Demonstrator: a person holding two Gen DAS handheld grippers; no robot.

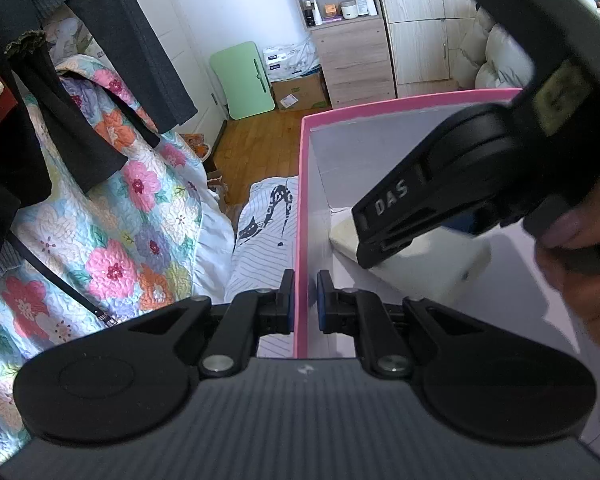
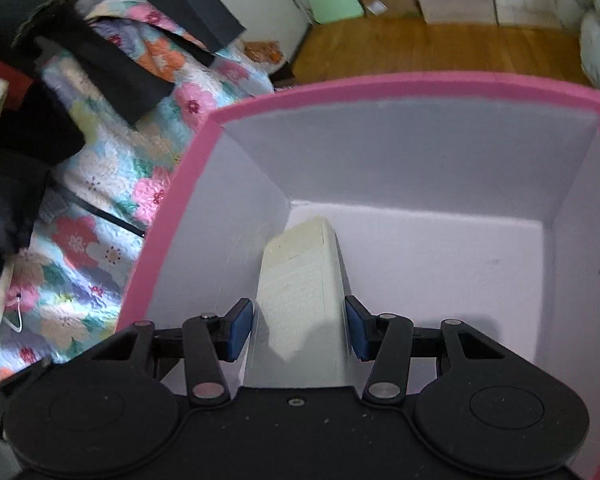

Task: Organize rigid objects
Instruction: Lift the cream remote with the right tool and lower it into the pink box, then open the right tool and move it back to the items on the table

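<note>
Floral bedding [image 2: 100, 208] fills the left of the frame. One pink box [image 2: 380, 88] is shown, holding one cream, finely textured block [image 2: 300, 280] at lower center. Left gripper [image 1: 304, 300] is clamped on the wall; right gripper [image 2: 300, 328] is spread around the block.

left gripper [image 1: 304, 300] apparently pinches the pink box [image 1: 300, 200] wall.
</note>
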